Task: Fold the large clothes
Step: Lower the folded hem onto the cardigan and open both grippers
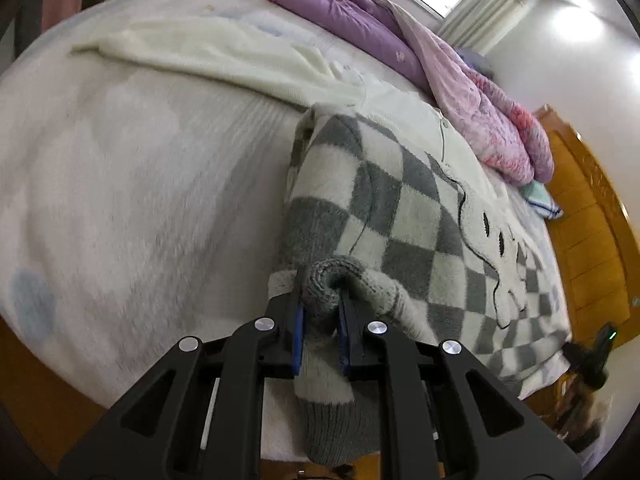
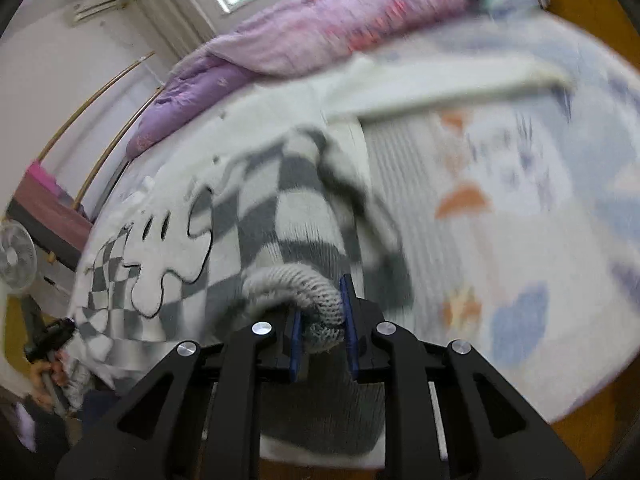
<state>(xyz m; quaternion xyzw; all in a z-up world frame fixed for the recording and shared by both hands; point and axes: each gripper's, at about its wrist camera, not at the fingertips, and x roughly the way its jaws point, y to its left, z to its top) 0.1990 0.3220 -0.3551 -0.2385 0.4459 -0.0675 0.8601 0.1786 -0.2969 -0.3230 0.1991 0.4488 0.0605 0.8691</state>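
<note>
A grey-and-white checked sweater [image 1: 420, 216] with a white cartoon face lies spread on the bed. My left gripper [image 1: 320, 312] is shut on its grey ribbed cuff [image 1: 332, 280], with the sleeve folded over the body. In the right wrist view the same sweater [image 2: 256, 216] lies ahead, blurred. My right gripper [image 2: 322, 320] is shut on the other grey ribbed cuff [image 2: 316, 288], its sleeve lying over the sweater's body. The left gripper shows small at the sweater's far edge in the right wrist view [image 2: 52, 340], and the right gripper likewise in the left wrist view [image 1: 592, 356].
A cream knitted garment [image 1: 224, 56] lies across the bed behind the sweater. A purple and pink quilt [image 1: 400, 48] is piled along the far side. A wooden headboard [image 1: 592, 216] bounds one end. A white fan [image 2: 16, 260] stands beside the bed.
</note>
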